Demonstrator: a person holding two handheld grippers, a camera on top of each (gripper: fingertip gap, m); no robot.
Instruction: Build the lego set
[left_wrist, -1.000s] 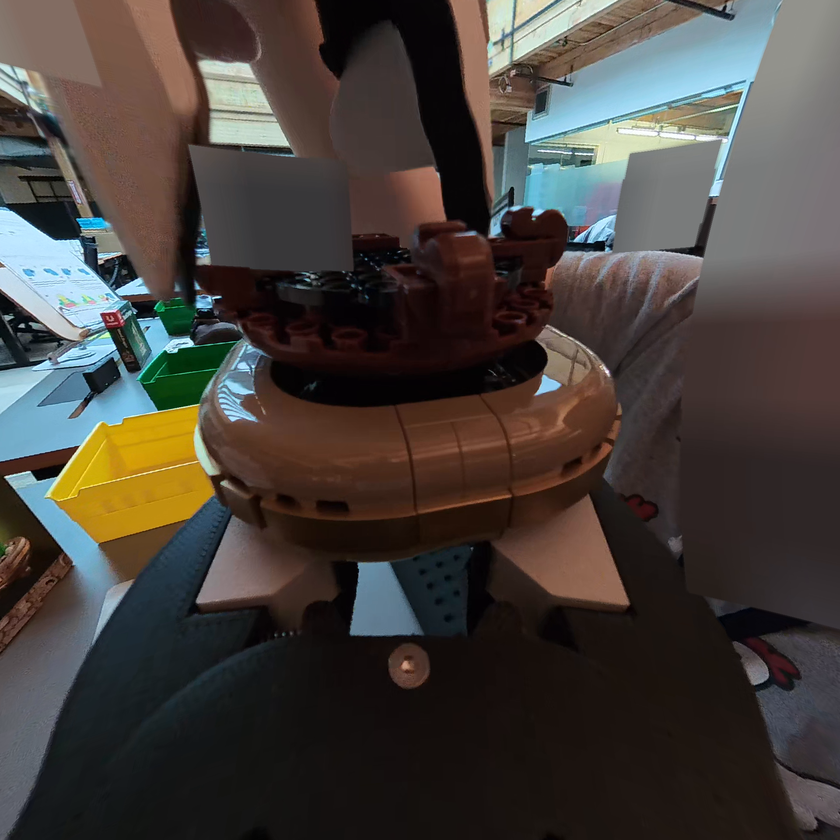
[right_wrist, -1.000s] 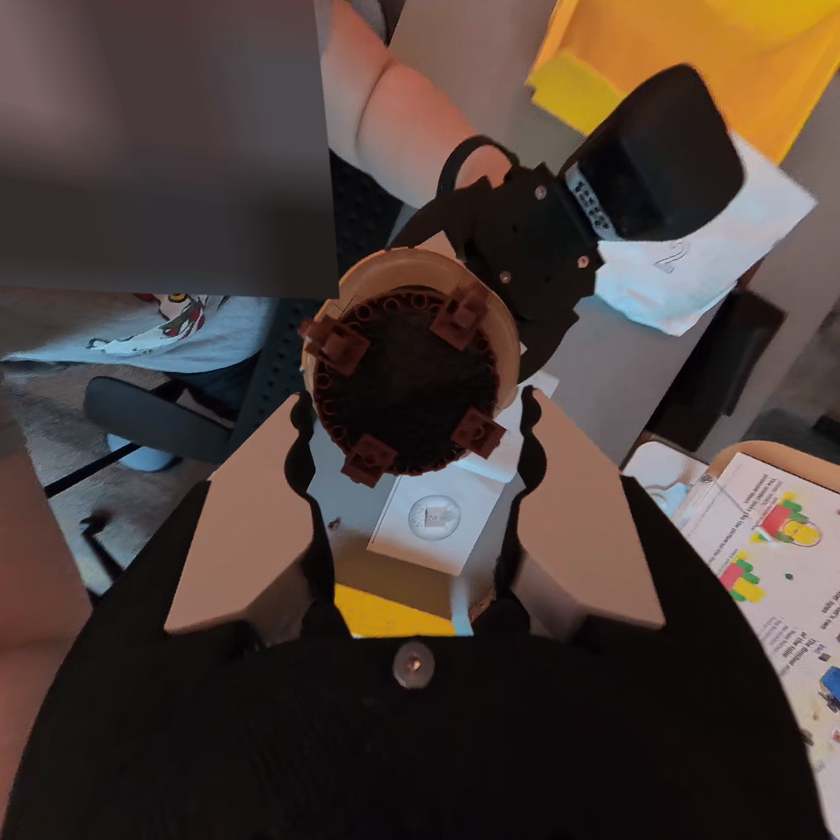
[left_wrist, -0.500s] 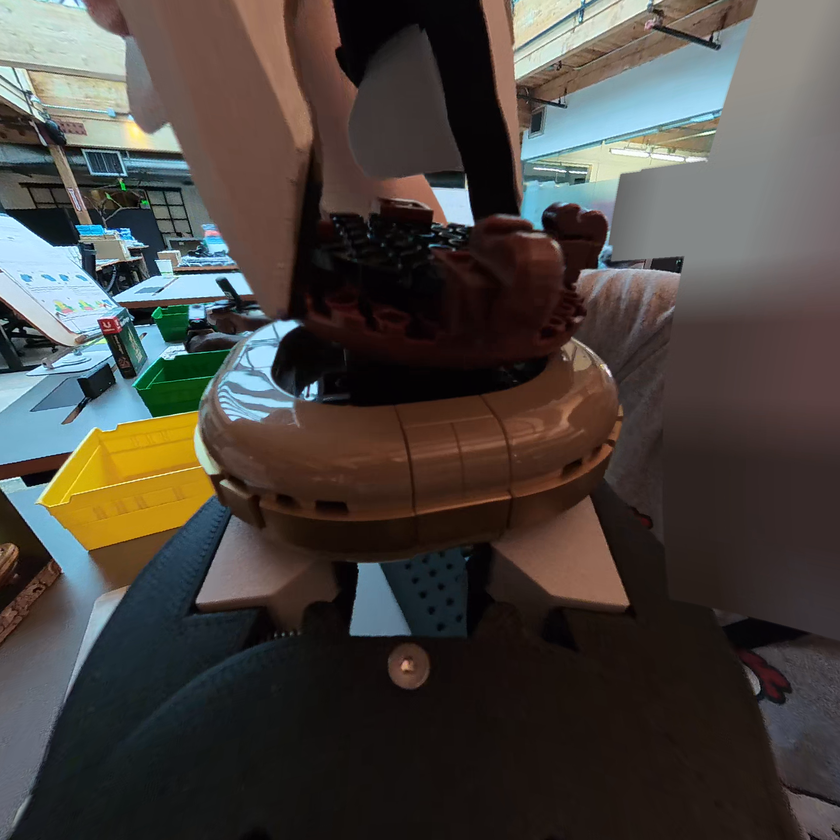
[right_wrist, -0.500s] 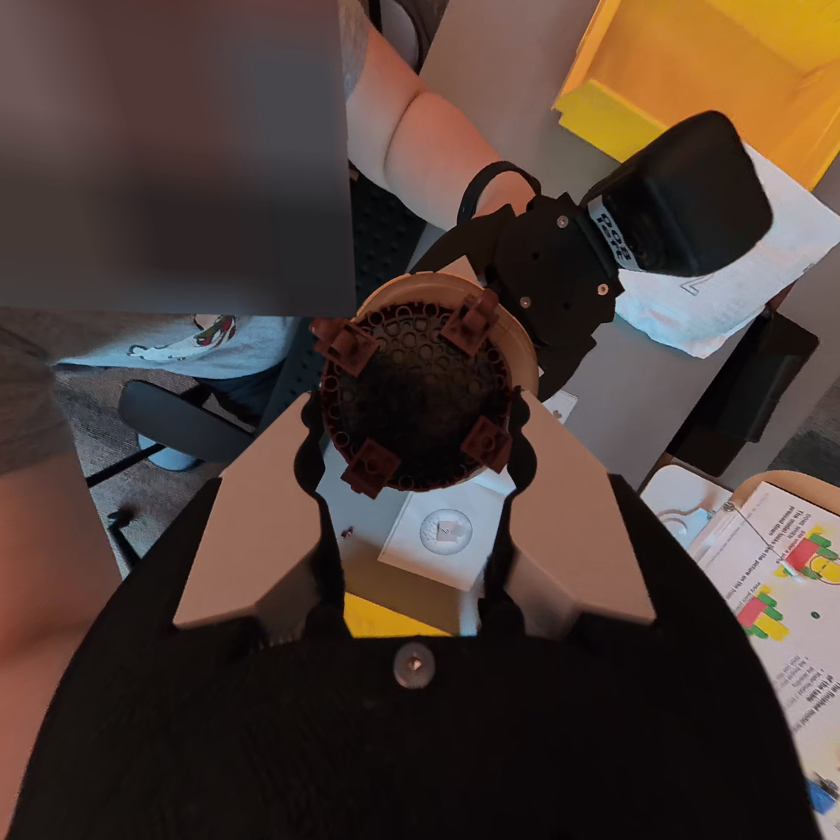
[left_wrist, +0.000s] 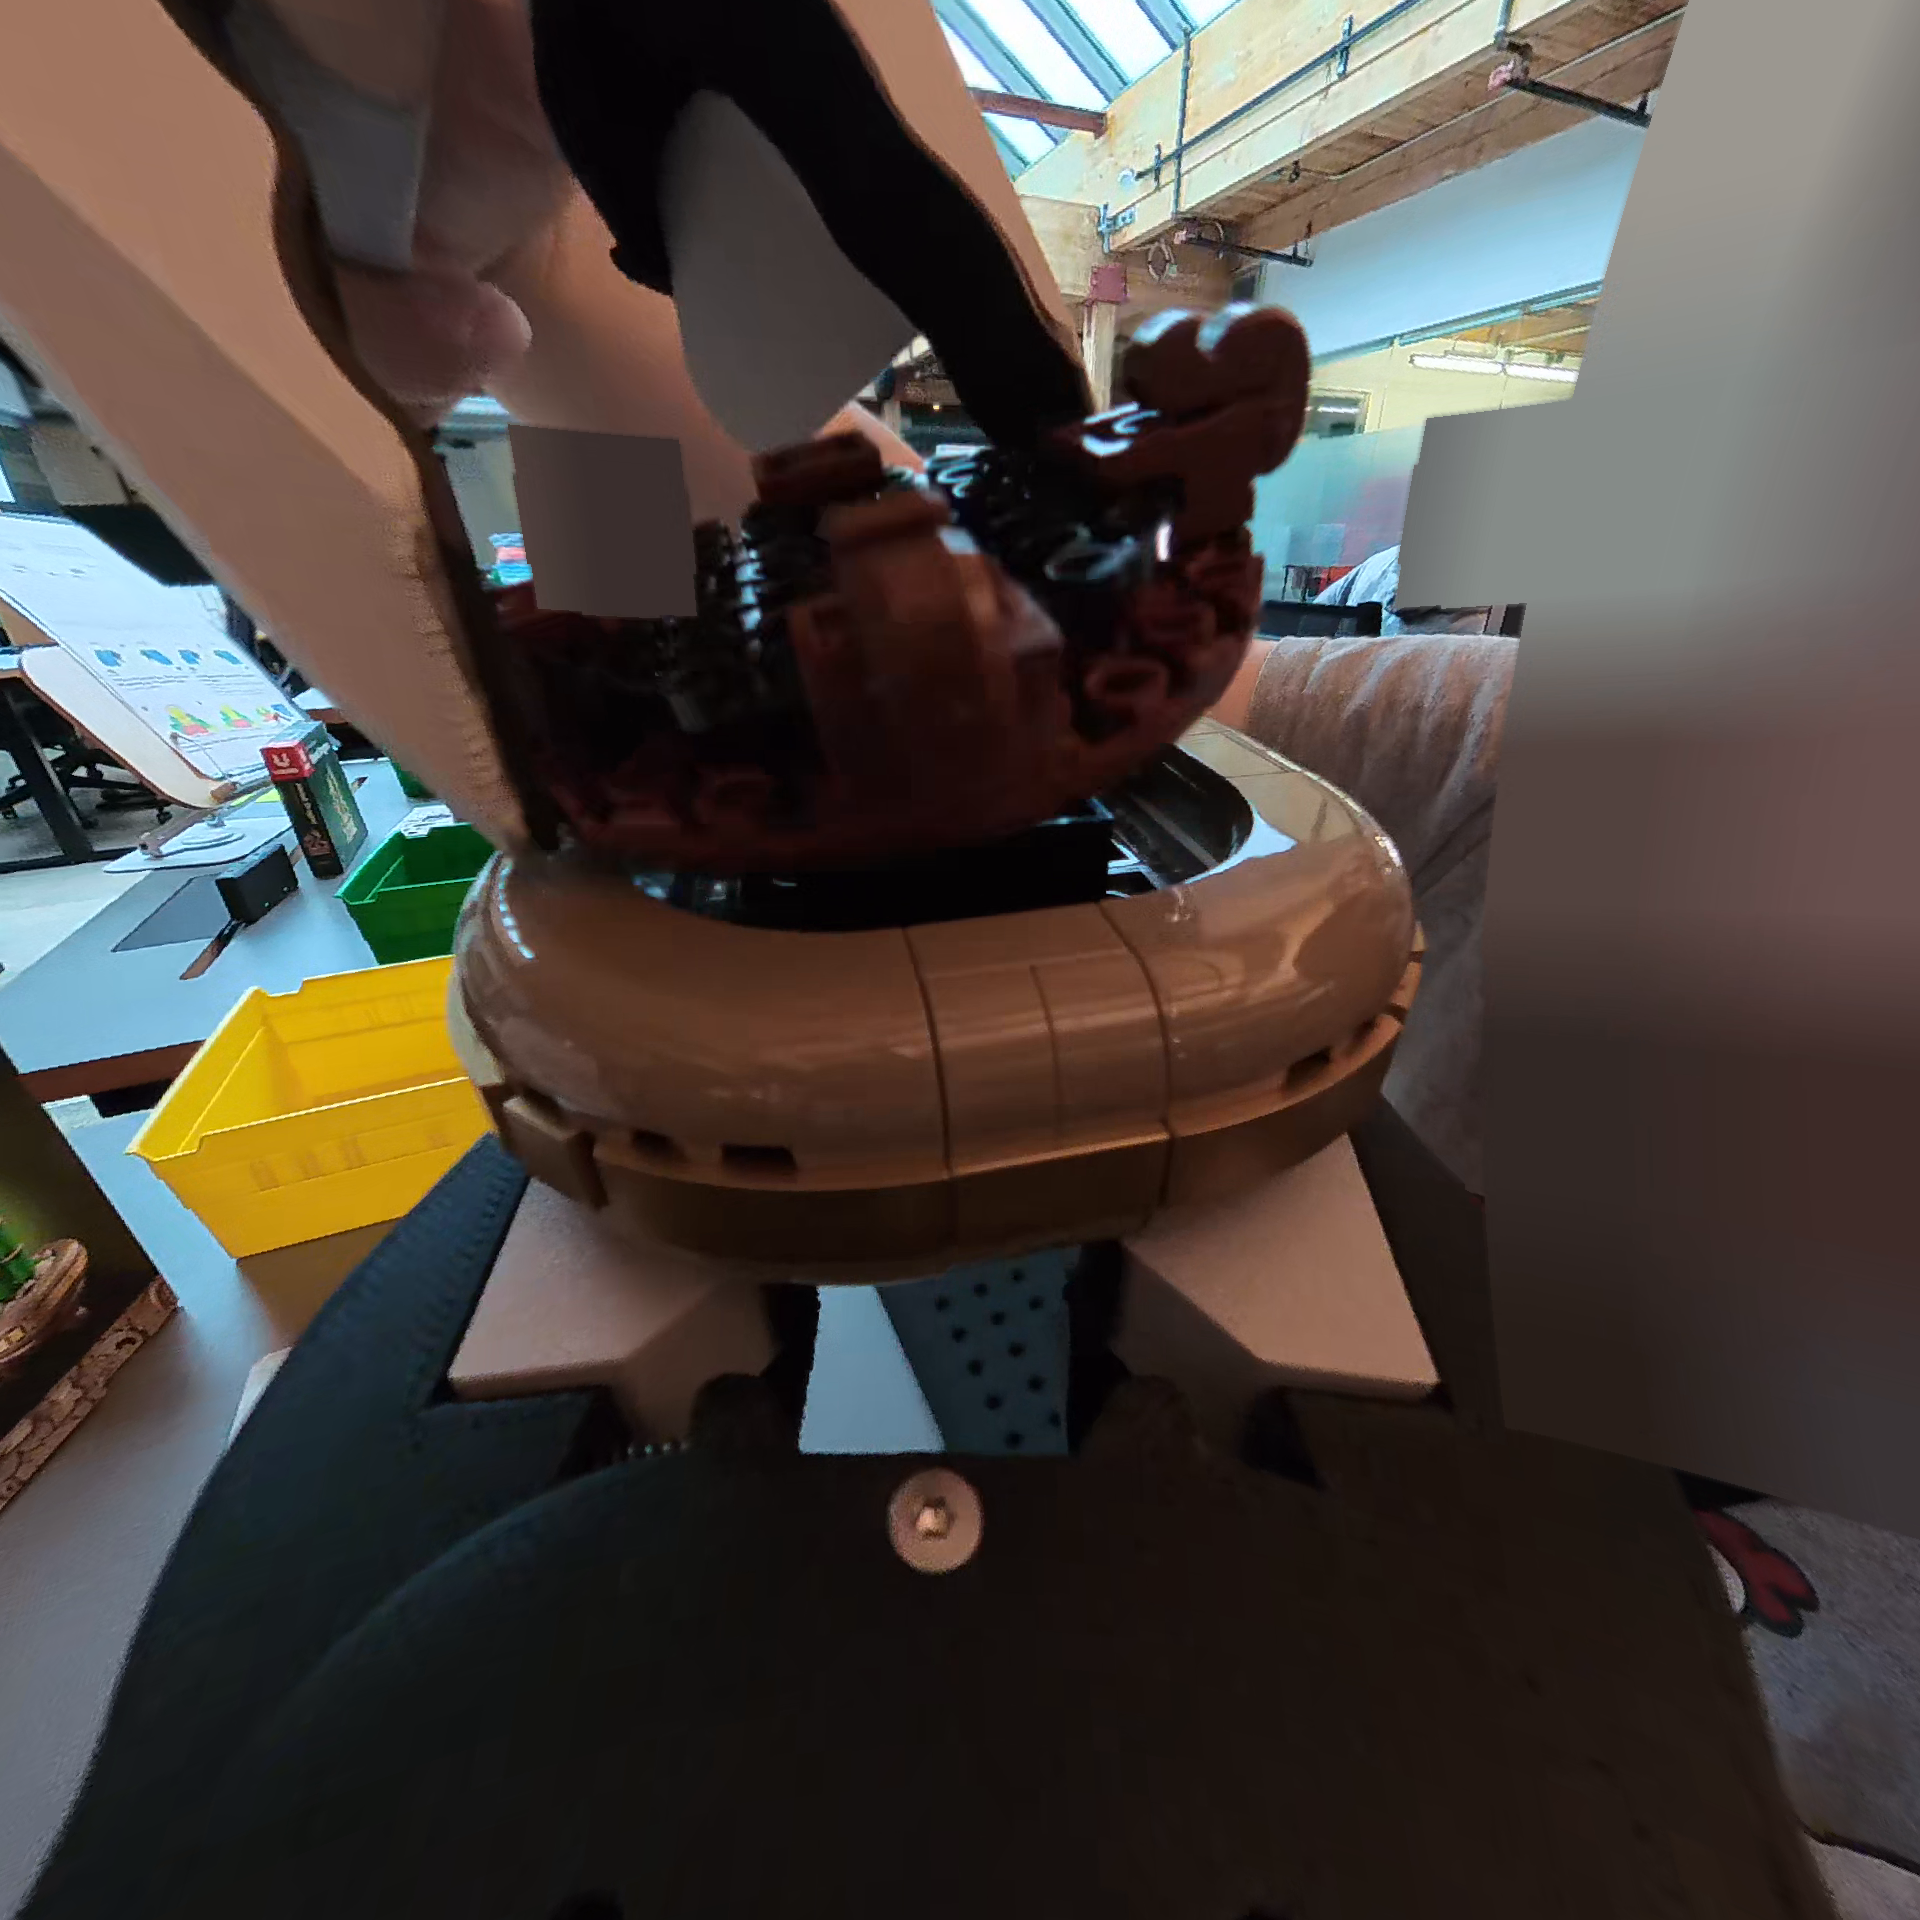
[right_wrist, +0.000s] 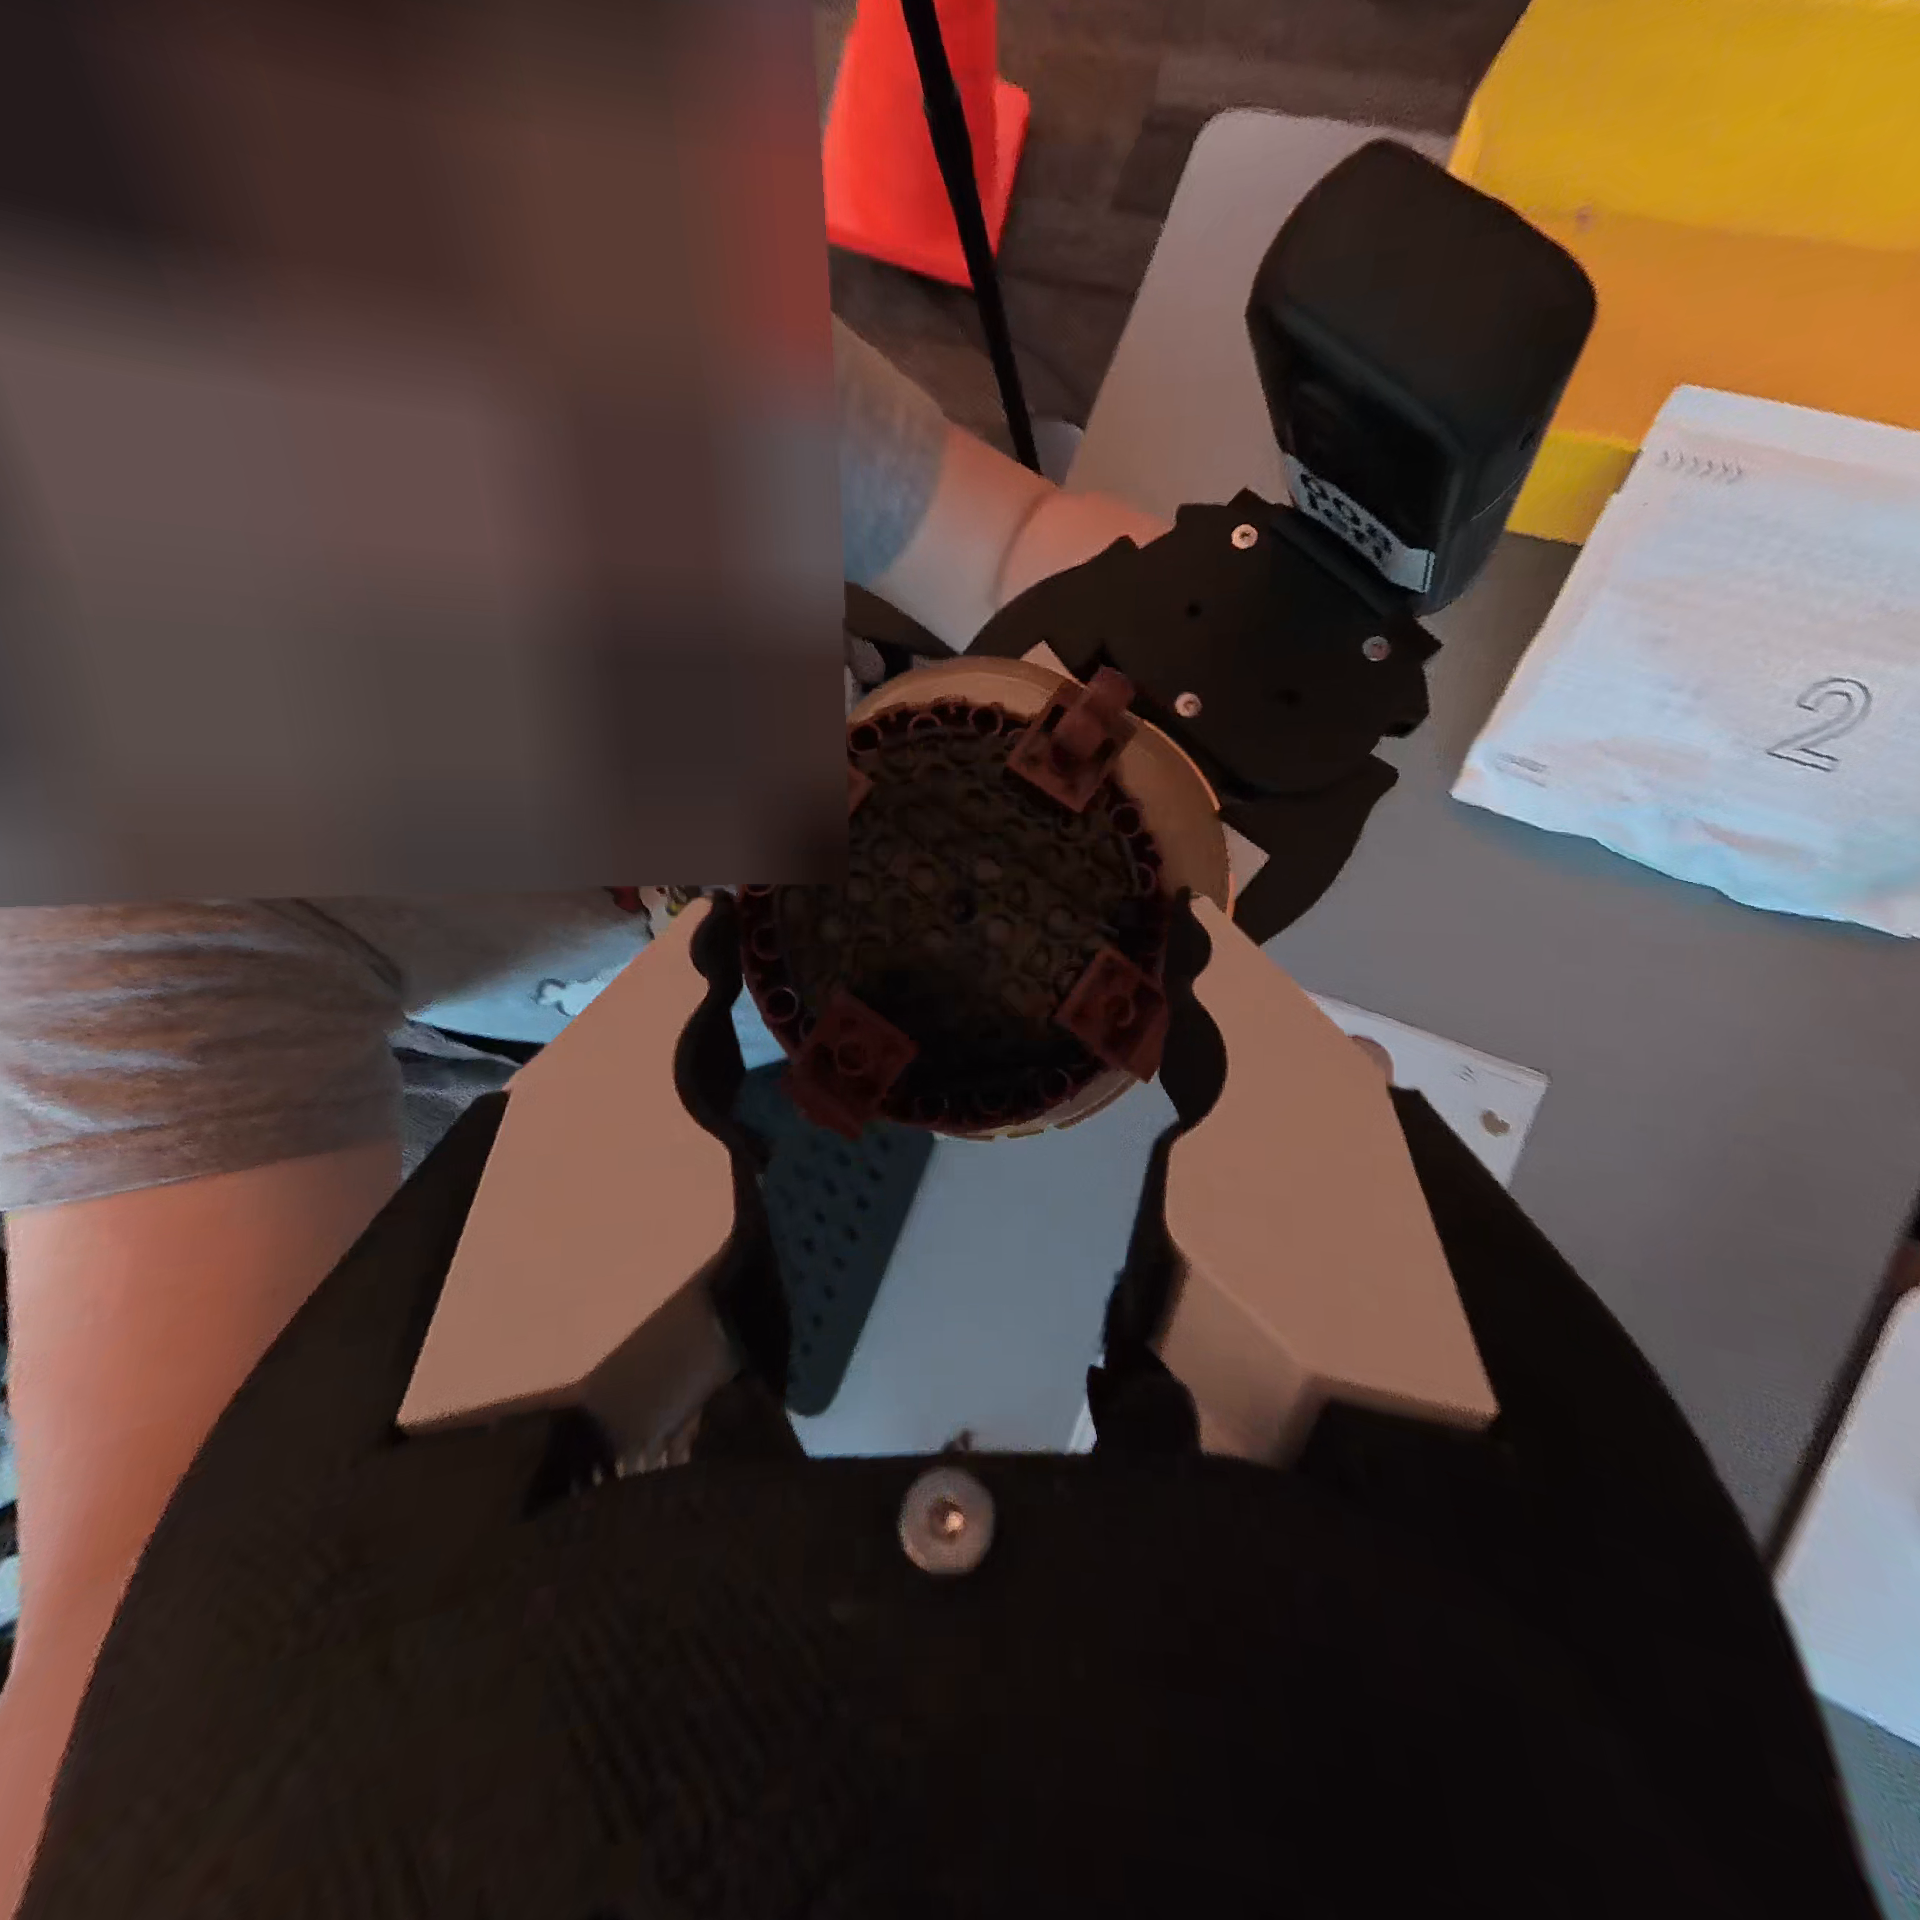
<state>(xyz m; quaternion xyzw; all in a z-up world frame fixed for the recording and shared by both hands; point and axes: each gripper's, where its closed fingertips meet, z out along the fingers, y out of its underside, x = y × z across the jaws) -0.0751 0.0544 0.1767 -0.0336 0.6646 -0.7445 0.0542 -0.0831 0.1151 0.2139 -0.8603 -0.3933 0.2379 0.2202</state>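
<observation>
The left gripper (left_wrist: 940, 1262) is clamping a tan lego ring (left_wrist: 935, 1049) from beneath, held up above the grey table (right_wrist: 1558, 1039). The right gripper (right_wrist: 951, 1023), jaws closed around a round brown studded disc (right_wrist: 987, 914) with 4 small brackets, is seating it tilted into the ring. The base looks assembled; the disc is not yet flush, and more building likely remains.
</observation>
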